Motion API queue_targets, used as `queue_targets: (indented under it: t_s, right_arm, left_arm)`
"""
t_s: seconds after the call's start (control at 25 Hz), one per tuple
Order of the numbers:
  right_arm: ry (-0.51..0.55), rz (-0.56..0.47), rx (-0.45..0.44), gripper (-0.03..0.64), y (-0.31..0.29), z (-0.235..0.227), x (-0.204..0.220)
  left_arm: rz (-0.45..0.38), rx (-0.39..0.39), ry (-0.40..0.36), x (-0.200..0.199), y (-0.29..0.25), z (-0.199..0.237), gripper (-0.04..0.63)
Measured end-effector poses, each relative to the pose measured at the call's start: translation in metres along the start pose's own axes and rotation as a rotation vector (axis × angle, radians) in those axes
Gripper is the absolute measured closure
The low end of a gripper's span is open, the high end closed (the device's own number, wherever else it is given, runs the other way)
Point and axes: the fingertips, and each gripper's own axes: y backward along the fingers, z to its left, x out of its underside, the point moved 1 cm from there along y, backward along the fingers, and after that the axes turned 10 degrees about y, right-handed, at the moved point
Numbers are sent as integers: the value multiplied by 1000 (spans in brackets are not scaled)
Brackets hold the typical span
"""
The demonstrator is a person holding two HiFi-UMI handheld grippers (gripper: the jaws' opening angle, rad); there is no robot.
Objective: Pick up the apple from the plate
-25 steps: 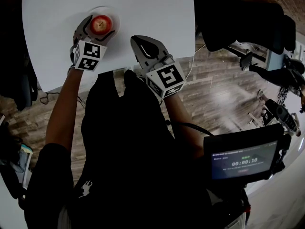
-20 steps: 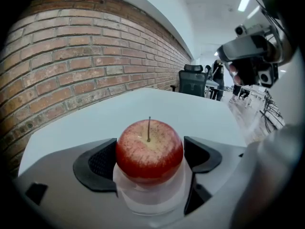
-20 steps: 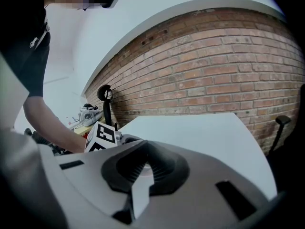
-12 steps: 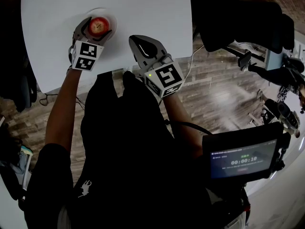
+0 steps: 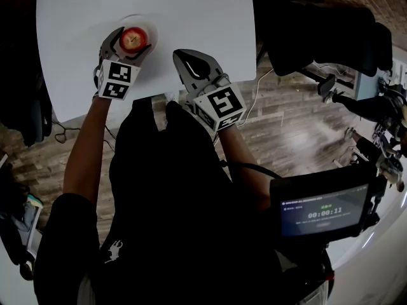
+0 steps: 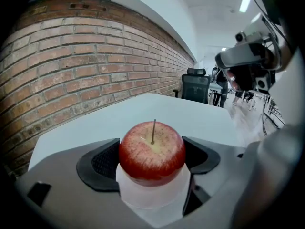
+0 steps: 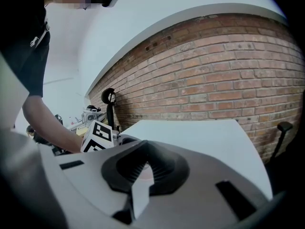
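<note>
Both left claw (image 6: 151,159) jaws, just closing, clasp apple (image 6: 152,147) over white plate (image 6: 152,199).

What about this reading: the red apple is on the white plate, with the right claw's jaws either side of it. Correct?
Not quite: it is the left claw, not the right. The left gripper view shows its jaws, which have just been closing, against the red apple on the white plate. The right claw is shut and empty.
</note>
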Motion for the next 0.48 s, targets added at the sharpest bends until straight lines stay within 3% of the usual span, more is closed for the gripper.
queue_targets:
  t_s: [0.48]
  right_arm:
    - [80, -50, -42, 614, 13, -2, -12]
  left_arm:
    - [-61, -52, 27, -28, 29, -18, 187]
